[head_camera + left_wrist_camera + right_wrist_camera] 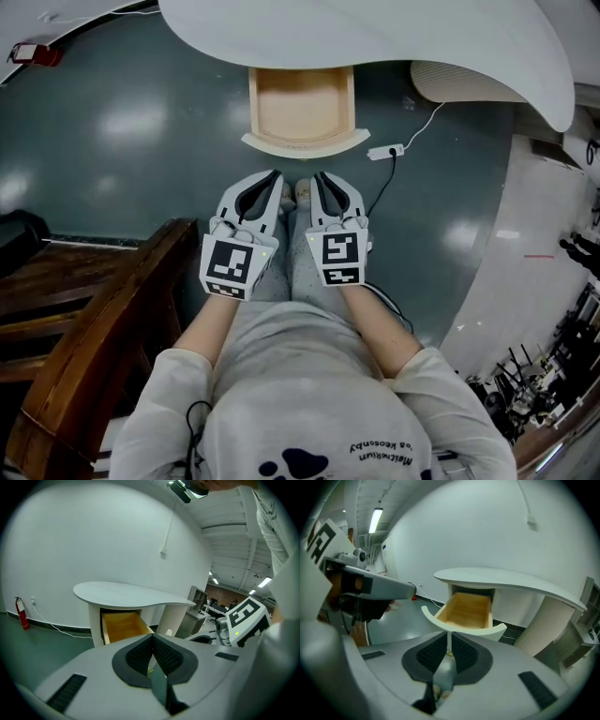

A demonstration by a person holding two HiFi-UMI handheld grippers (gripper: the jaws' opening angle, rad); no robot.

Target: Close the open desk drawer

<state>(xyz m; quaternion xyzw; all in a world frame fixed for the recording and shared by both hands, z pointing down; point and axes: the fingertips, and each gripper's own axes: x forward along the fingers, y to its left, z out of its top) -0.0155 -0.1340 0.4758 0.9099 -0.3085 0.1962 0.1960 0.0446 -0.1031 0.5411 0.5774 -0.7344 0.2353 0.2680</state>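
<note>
A: Drawer position?
B: Drawer (302, 105) stands pulled out from under the white desk (394, 37), at 12 o'clock from both grippers and apart from them. Its curved white front faces the person.
A: Gripper state?
B: Left gripper (275, 178): jaws pressed together, nothing between them. Right gripper (320, 178): likewise closed, holding nothing. They sit side by side, tips toward the drawer. Power strip (385, 151) lies on the floor at 2 o'clock
</note>
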